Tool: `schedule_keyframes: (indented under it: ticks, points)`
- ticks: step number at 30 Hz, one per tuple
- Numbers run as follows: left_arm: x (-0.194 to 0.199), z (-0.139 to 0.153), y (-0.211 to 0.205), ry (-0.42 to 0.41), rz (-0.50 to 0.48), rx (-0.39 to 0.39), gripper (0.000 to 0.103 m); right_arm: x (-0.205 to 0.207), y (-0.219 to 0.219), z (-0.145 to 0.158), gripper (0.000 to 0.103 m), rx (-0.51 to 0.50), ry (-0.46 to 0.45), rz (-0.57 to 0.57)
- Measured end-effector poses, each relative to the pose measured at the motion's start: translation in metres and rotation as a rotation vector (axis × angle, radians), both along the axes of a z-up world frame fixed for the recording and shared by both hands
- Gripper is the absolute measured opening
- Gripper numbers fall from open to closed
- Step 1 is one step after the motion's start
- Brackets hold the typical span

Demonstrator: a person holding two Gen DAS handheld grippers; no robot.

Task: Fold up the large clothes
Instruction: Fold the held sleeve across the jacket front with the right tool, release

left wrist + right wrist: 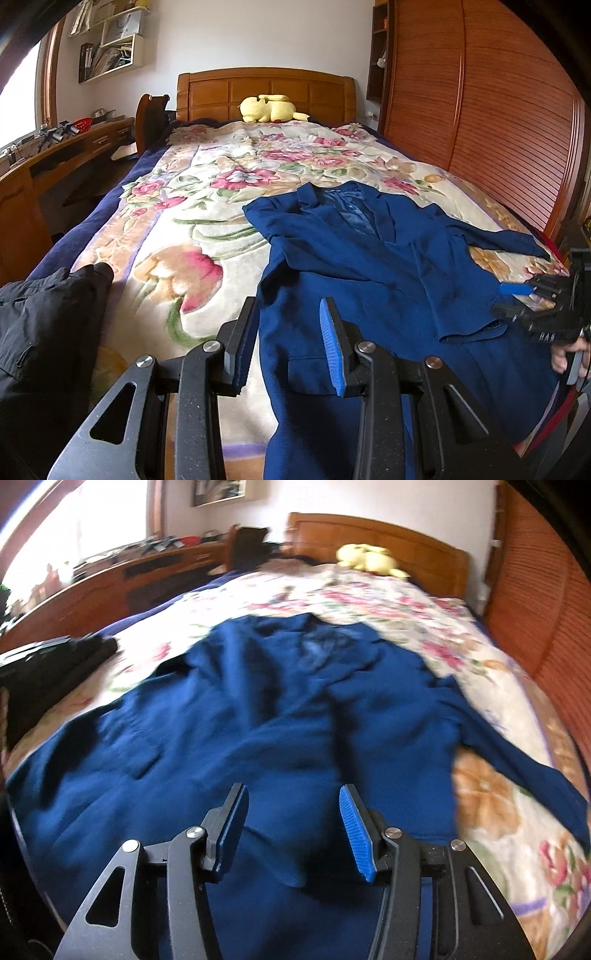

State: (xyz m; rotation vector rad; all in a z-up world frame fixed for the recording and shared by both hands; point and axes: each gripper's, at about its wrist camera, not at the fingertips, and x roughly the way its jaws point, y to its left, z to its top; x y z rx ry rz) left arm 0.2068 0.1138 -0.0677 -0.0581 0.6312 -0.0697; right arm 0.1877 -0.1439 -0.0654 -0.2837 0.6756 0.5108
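The blue jacket lies face up on the floral bedspread, collar toward the headboard, hem toward me, one sleeve trailing off on my right side. My left gripper hangs above the jacket's left edge, fingers part open, nothing visibly clamped. My right gripper is over the lower front panel, fingers apart and empty. I judge the jacket spread but no fold yet made. Next move, as I see it: close on an edge or the loose sleeve and carry it across the body.
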Motion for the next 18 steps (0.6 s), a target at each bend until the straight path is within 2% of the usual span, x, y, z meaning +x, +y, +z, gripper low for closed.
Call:
schedule_keyframes:
  ticks: [5, 9, 12, 13, 14, 15, 18]
  points:
    - [0.001, -0.002, -0.005, 0.006, -0.008, 0.008, 0.035, 0.003, 0.041, -0.021, 0.053, -0.066, 0.039, 0.113]
    - [0.001, -0.003, -0.006, 0.01, -0.011, 0.013, 0.035, 0.019, 0.055, -0.042, 0.053, -0.153, 0.086, 0.113]
    - [0.001, -0.004, -0.007, 0.011, -0.013, 0.017, 0.035, 0.028, 0.051, -0.045, 0.052, -0.181, 0.072, 0.099]
    - [0.001, -0.004, -0.007, 0.009, -0.014, 0.015, 0.035, 0.03, 0.047, -0.043, 0.047, -0.163, 0.075, 0.1]
    - [0.001, -0.004, -0.008, 0.009, -0.015, 0.015, 0.035, 0.031, 0.043, -0.04, 0.025, -0.139, 0.078, 0.108]
    - [0.002, -0.004, -0.008, 0.01, -0.015, 0.015, 0.035, 0.032, 0.04, -0.037, 0.01, -0.118, 0.081, 0.117]
    - [0.002, -0.004, -0.01, 0.005, -0.019, 0.014, 0.035, 0.031, 0.024, -0.02, 0.006, -0.063, 0.014, 0.092]
